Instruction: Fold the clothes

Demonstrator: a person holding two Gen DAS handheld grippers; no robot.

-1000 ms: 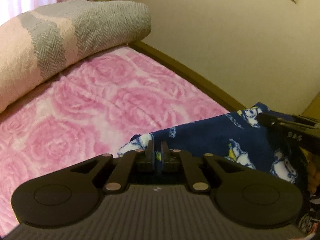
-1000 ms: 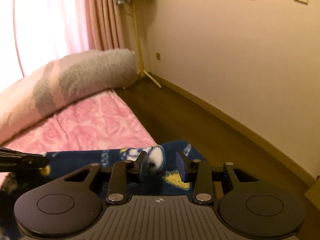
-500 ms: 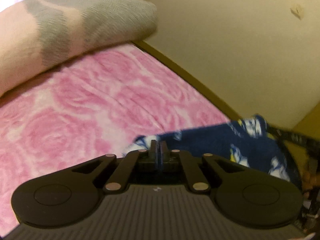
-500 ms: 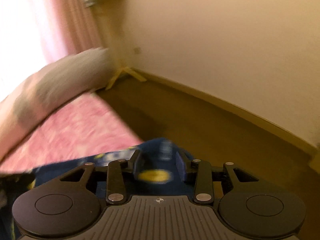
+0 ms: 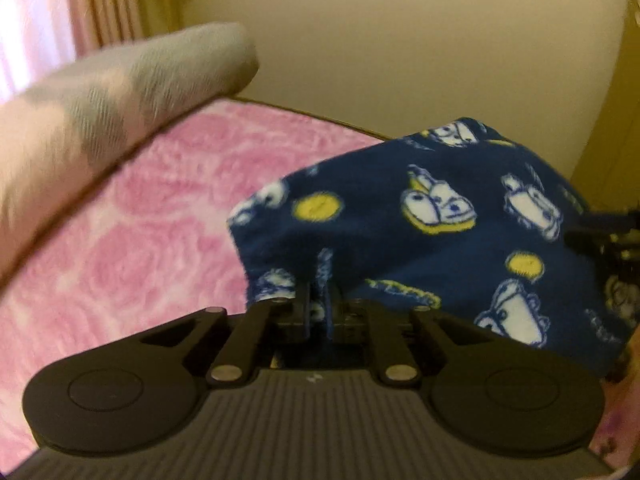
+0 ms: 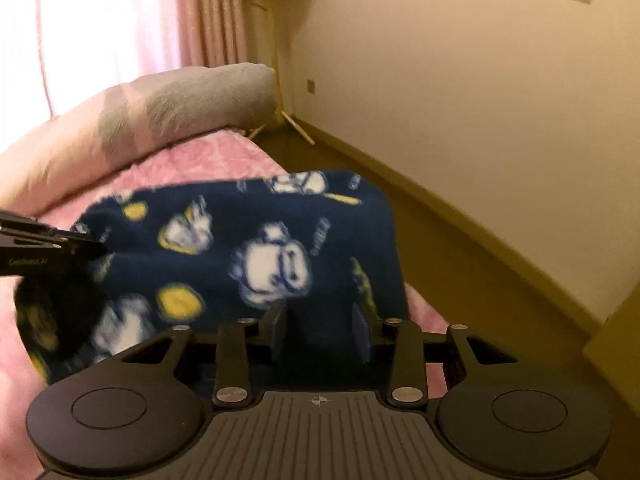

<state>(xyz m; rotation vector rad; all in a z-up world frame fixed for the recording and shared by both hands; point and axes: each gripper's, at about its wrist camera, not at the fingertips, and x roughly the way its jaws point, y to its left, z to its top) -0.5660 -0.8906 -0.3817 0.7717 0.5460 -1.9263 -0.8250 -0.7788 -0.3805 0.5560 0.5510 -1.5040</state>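
A navy fleece garment (image 5: 440, 240) printed with white cartoon figures and yellow spots hangs stretched between my two grippers over the pink bed. My left gripper (image 5: 318, 304) is shut on one edge of it, with a thin fold pinched between the pads. In the right wrist view the garment (image 6: 260, 248) fills the middle. There my right gripper (image 6: 320, 328) grips a thicker bunch of the fleece, jaws partly apart around it. The right gripper's tip (image 5: 600, 232) shows at the far right of the left wrist view. My left gripper (image 6: 48, 248) shows at the left edge of the right wrist view.
A pink rose-patterned blanket (image 5: 140, 240) covers the bed. A rolled grey and pale pink quilt (image 5: 100, 92) lies across its far end. To the right of the bed edge is brown floor (image 6: 440, 240) and a cream wall. Pink curtains (image 6: 208, 12) and a stand's legs (image 6: 292, 124) are behind.
Both grippers have moved sideways with the garment. The cloth now stands higher and spread wider, so much more of its printed face shows in both views.
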